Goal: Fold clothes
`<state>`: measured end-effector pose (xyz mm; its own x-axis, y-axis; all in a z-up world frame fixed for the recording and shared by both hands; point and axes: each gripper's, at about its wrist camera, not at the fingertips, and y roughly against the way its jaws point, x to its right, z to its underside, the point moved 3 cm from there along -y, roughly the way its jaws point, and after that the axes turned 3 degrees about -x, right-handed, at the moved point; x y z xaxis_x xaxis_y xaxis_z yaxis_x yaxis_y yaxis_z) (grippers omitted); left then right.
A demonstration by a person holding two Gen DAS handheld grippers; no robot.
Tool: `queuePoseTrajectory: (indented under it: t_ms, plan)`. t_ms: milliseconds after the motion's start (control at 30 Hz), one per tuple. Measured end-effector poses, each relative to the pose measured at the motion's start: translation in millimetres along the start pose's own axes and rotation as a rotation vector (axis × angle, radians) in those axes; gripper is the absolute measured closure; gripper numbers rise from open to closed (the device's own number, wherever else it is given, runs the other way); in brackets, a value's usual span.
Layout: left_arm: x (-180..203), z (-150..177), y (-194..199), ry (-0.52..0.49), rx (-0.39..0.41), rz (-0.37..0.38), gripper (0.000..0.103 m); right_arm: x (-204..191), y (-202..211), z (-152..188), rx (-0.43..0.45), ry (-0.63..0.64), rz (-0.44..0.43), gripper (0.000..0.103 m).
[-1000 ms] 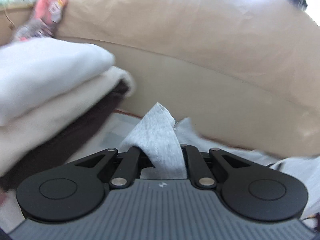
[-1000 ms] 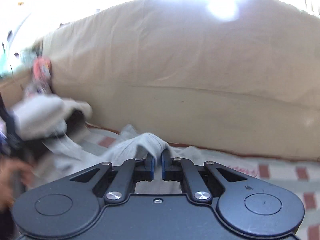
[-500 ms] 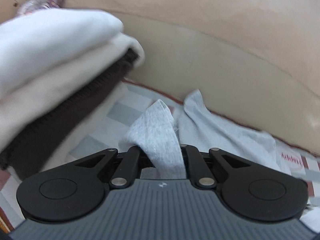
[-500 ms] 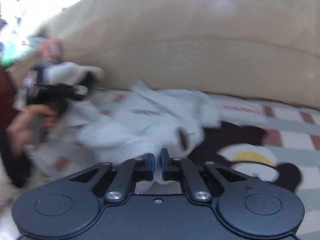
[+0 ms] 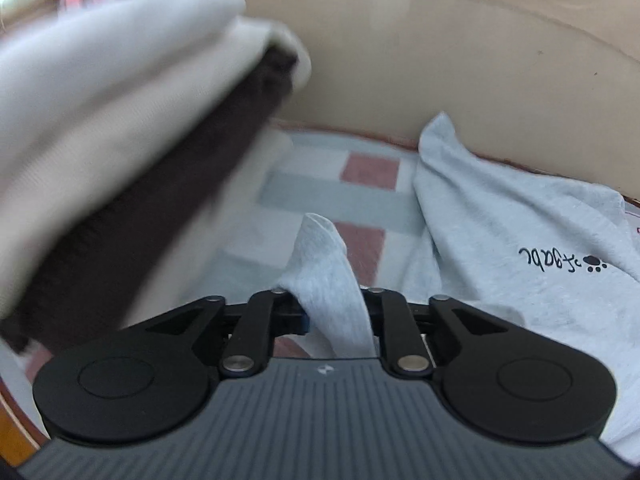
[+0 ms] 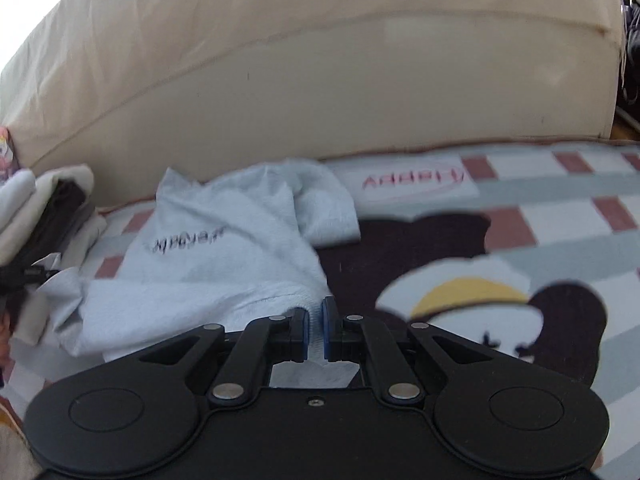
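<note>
left wrist: on left gripper [image 5: 334, 312], angled down, close over checked blanket [image 5: 332, 196]
right wrist: on right gripper [image 6: 316, 330], same tilt, faces beige sofa back [image 6: 320, 80]
shared: grey garment [image 6: 208, 264], folded stack [image 5: 100, 128], blanket

We see a beige sofa back [image 6: 320, 80] filling twelve o'clock, bright daylight at eleven o'clock, and a checked blanket [image 6: 560, 216] with a cartoon print spreading toward three o'clock.
</note>
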<state>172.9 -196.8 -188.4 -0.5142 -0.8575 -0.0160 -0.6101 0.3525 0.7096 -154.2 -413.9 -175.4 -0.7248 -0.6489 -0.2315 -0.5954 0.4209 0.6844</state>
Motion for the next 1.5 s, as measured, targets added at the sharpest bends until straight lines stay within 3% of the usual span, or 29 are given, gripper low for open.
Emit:
queuePoseTrajectory:
  t_ms: [100,167,267,367,467,533,633,733,800,833,933,1000,1033,1067,1233,1300,1367,1433,1500]
  plan:
    - [-13.0,-4.6,7.5,0.093,0.016,0.059,0.077,-6.4,8.1,-10.4,0.043,0.056,0.047,0.096]
    - [-27.6,-3.0,4.5,0.191,-0.038,0.099,0.072,-11.5,8.5,-8.5,0.014,0.097,0.089,0.096]
    - [-50.4,7.7,-3.1,0.317,-0.157,0.05,0.072,-16.7,8.8,6.9,-0.075,0.142,0.179,0.093]
    - [-52.8,21.0,9.7,0.295,-0.158,0.055,0.072,-11.6,8.7,20.2,-0.105,0.16,0.217,0.093]
    - [-35.4,24.7,33.3,0.214,-0.086,0.086,0.072,1.8,6.3,21.4,-0.127,0.099,0.218,0.092]
    - [-9.5,21.6,47.8,0.107,-0.025,0.162,0.072,8.5,8.3,21.5,-0.139,0.049,0.188,0.092]
    - [33.3,22.0,61.1,-0.035,0.007,0.366,0.07,12.8,12.1,25.1,-0.142,0.002,0.135,0.088]
    - [68.3,36.1,57.7,-0.044,-0.116,0.648,0.07,13.1,14.8,29.3,-0.142,-0.025,0.066,0.083]
    - [87.2,51.8,52.0,0.0,-0.225,0.772,0.07,14.2,16.7,31.3,-0.137,-0.033,0.045,0.083]
    - [98.9,61.1,50.9,-0.018,-0.27,0.799,0.07,15.8,16.7,32.0,-0.14,-0.04,0.036,0.083]
    - [137.0,87.8,57.5,-0.219,-0.295,0.739,0.069,21.2,17.1,34.4,-0.152,-0.07,0.004,0.083]
    - [158.9,103.5,65.7,-0.369,-0.279,0.679,0.059,25.0,16.1,36.7,-0.161,-0.095,-0.014,0.083]
    - [167.0,108.9,67.4,-0.444,-0.269,0.633,0.044,26.1,15.8,38.1,-0.165,-0.103,-0.018,0.083]
    - [171.6,111.8,67.4,-0.491,-0.251,0.598,0.037,26.3,15.7,39.3,-0.168,-0.107,-0.02,0.083]
    - [181.4,121.4,49.7,-0.604,-0.204,0.487,0.03,23.5,15.0,45.5,-0.178,-0.148,-0.131,0.078]
    - [181.4,118.4,36.0,-0.63,-0.178,0.417,0.044,21.5,12.4,47.6,-0.18,-0.187,-0.197,0.056]
    - [175.8,104.9,30.7,-0.582,-0.153,0.413,0.095,16.6,6.5,49.1,-0.194,-0.213,-0.23,0.051]
    - [159.3,88.9,32.3,-0.485,-0.138,0.443,0.097,6.7,-0.9,51.6,-0.219,-0.202,-0.258,0.051]
    - [142.9,75.7,38.5,-0.412,-0.055,0.393,0.097,-3.5,-8.0,54.1,-0.244,-0.184,-0.283,0.047]
